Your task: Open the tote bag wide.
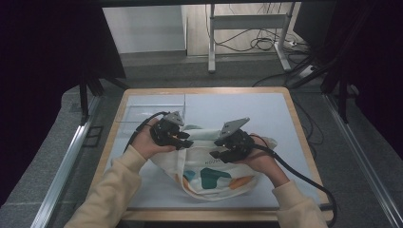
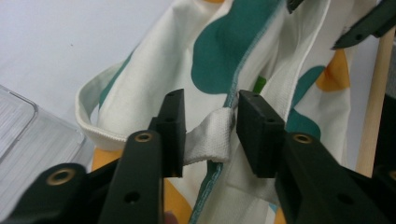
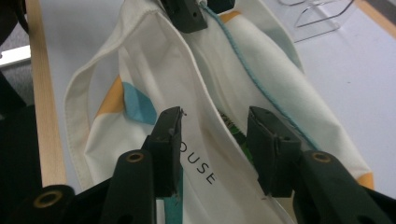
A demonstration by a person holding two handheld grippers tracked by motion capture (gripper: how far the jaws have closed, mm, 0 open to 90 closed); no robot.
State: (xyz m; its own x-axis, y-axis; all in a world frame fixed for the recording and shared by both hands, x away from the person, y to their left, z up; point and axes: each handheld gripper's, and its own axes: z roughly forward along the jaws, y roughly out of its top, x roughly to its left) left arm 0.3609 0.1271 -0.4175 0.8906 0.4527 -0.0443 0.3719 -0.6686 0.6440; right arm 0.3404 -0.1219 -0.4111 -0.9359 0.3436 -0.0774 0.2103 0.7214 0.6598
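On the tabletop [image 1: 285,109], toward six o'clock, lies the tote [image 1: 209,175]. Left gripper [image 1: 183,140] has its fingers around a strap [image 2: 210,142]; right gripper [image 1: 218,151] straddles the rim, fingers apart. Opening seems barely begun; neither grip looks firm yet.

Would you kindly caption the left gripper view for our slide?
Left gripper jaws flank a folded white strap of the printed tote bag.

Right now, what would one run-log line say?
left hand-held gripper: around bag strap | right hand-held gripper: open over tote bag rim
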